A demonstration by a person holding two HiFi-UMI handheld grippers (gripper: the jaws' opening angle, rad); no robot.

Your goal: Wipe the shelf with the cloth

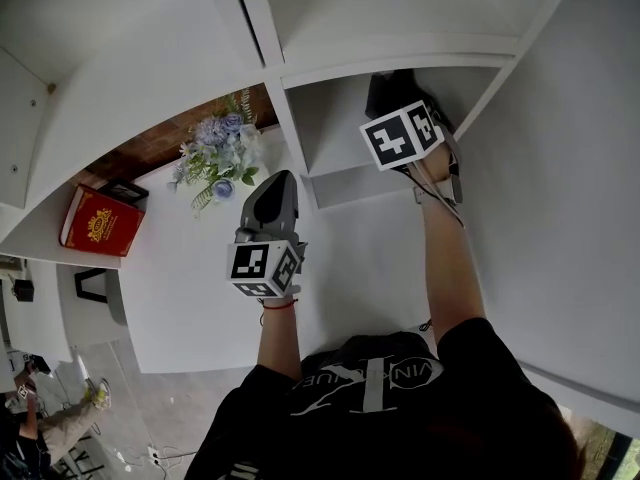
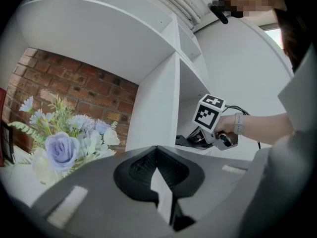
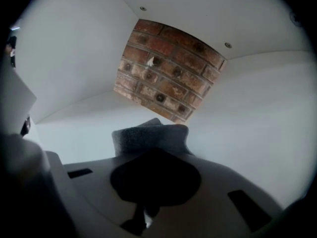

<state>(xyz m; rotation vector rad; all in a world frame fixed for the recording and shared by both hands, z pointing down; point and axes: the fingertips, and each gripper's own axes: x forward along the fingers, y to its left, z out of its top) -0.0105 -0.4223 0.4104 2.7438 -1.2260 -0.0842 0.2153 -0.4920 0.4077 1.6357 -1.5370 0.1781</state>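
My right gripper [image 1: 395, 93] reaches into the white shelf compartment [image 1: 335, 133], its marker cube facing up. It is shut on a dark grey cloth [image 1: 383, 86], which bulges past the jaws [image 3: 148, 137] and lies against the compartment's white surface [image 3: 84, 125]. From the left gripper view, the right gripper [image 2: 197, 137] and the cloth [image 2: 184, 142] sit low in that compartment. My left gripper [image 1: 278, 180] hovers outside the shelf, over the white top near the divider, shut with nothing in it [image 2: 157, 151].
A bunch of pale blue and white flowers [image 1: 218, 158] stands left of the left gripper [image 2: 64, 145]. A red box [image 1: 100, 223] lies further left. The compartment's back is brick [image 3: 168, 86]. A vertical white divider [image 2: 156, 103] separates the compartments.
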